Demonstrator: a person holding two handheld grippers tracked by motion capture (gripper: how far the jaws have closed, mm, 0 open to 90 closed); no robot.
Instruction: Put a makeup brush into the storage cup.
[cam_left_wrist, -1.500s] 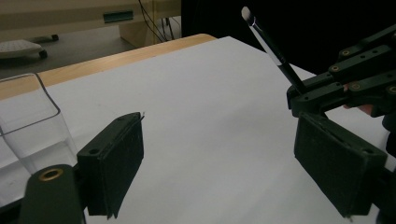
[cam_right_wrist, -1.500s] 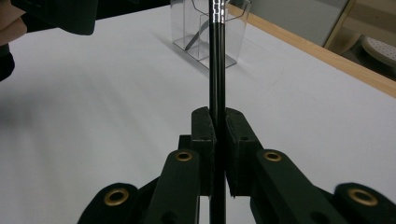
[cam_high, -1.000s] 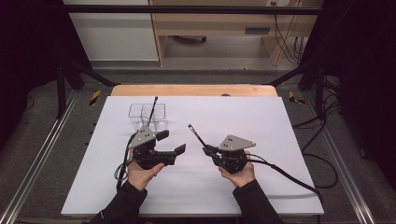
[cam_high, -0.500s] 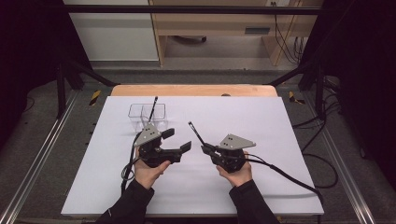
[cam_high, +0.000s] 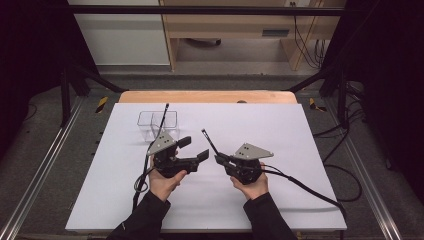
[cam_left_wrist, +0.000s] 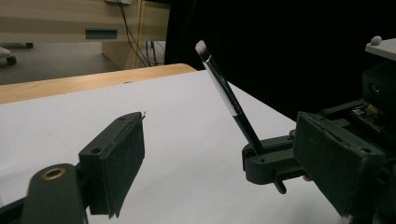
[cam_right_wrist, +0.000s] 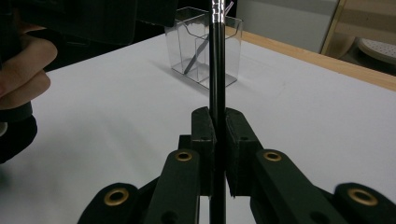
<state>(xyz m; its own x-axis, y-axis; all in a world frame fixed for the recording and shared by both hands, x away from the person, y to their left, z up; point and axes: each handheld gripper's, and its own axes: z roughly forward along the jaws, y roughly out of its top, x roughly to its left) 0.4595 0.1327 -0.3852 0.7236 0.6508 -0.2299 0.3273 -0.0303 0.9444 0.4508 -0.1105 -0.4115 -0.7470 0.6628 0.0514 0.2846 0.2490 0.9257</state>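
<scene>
White paper covers the table (cam_high: 280, 200), matte and smooth, with a wooden edge at the far side. Nearest, both forearms come in low, hands wrapped under the grippers. The right gripper (cam_high: 220, 159) is clamped on a thin black brush (cam_high: 209, 142), bristles tilted up and away. The left gripper (cam_high: 194, 149) gapes empty just beside it. Farther off stands a clear plastic box (cam_high: 148, 120) holding another brush (cam_high: 162, 118).
</scene>
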